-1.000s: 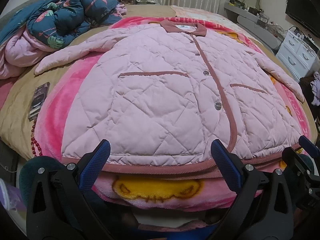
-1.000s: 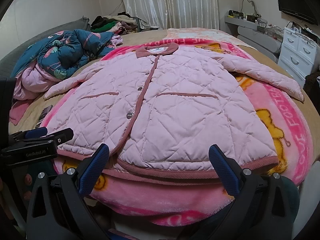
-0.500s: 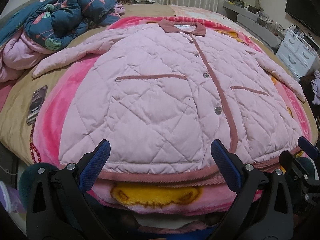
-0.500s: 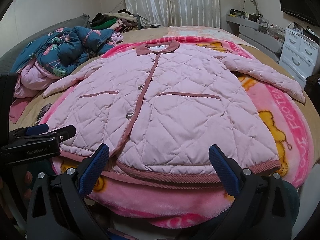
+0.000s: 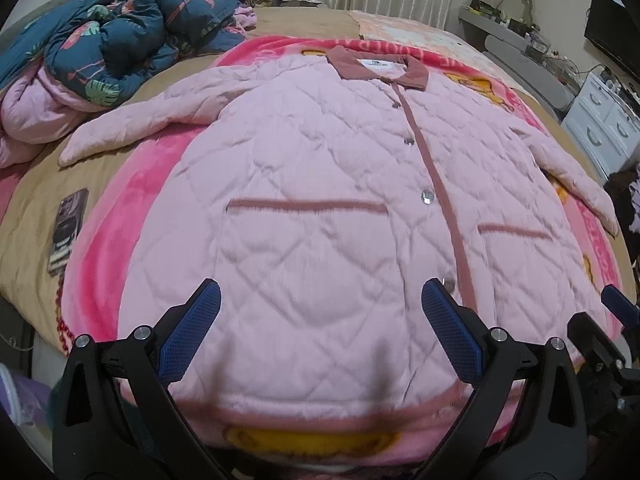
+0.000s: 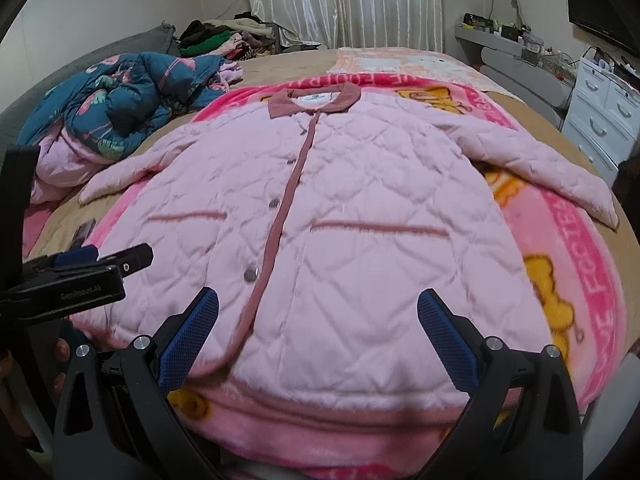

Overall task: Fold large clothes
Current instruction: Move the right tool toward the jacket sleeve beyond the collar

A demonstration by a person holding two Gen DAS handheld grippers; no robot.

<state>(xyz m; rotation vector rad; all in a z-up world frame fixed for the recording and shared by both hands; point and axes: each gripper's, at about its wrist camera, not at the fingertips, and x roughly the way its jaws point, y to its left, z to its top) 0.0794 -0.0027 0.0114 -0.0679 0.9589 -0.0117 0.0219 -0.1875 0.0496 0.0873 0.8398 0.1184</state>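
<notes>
Both grippers advanced over the hem since earlier frames | pink quilted button-front jacket (image 5: 320, 208) — flat, face-up on pink plush blanket (image 5: 120, 240) | left gripper (image 5: 320, 332), right gripper (image 6: 318, 334) — spread, empty | fold not begun

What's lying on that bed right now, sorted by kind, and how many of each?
Pink quilted jacket: 1
Pink cartoon blanket: 1
Crumpled blue floral duvet: 1
Phone: 1
Red bead string: 1
Total: 5
</notes>
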